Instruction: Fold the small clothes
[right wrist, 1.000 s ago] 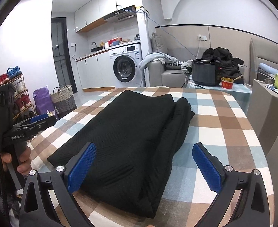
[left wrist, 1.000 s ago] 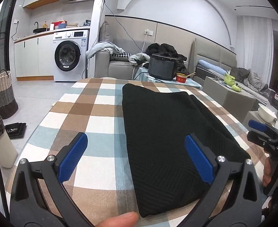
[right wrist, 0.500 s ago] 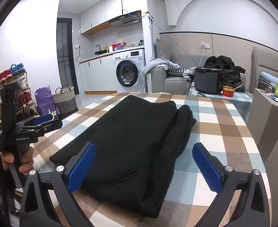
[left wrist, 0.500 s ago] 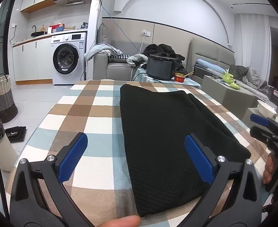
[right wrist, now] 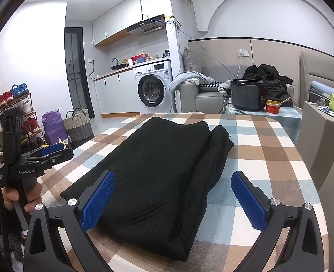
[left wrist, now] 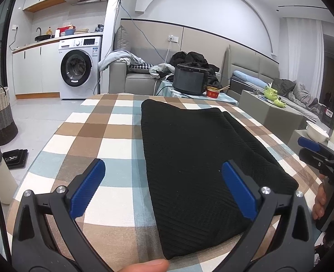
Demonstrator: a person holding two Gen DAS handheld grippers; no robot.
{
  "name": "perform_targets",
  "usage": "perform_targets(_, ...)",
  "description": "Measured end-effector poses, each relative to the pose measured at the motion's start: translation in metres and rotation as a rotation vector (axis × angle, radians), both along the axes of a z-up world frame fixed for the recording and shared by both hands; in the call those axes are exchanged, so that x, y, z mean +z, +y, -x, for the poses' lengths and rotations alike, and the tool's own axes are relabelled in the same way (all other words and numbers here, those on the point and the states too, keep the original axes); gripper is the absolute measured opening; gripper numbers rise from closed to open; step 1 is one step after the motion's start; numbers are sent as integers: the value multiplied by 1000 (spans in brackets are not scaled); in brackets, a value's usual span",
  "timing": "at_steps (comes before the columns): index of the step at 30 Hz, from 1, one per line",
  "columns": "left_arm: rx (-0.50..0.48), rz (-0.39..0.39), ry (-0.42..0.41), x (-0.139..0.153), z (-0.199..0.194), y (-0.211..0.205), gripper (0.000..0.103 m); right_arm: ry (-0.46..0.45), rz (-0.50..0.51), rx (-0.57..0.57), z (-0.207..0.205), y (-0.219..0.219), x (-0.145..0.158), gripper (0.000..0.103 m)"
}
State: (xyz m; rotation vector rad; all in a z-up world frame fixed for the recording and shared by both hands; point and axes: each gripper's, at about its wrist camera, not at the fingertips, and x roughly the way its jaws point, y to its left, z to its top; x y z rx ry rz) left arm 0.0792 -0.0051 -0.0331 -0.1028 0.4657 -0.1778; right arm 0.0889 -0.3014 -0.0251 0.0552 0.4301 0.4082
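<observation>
Sweater (left wrist: 196, 158), black, folded, flat on checked table (left wrist: 112, 136); both tools wide open, empty: left tool (left wrist: 163, 190), right tool (right wrist: 172, 196).

light: bright ceiling lamps | glare: top | edges: fisheye-warped, dark vignette | focus: sharp
</observation>
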Motion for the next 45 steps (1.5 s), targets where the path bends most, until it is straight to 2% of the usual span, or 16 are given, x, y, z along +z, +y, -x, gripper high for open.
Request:
perform_targets(9,2,25,15,-4,-6,5,102,12,-9,-5,-1,-2,-2,103)
perform_targets(19,1,0,18,-5,-7,0,102,16,-13,-5,0,-4,-2,103)
perform_targets(45,2,3,20,-5,-5,0,102,23,-14,-15,1,-3,-2,103)
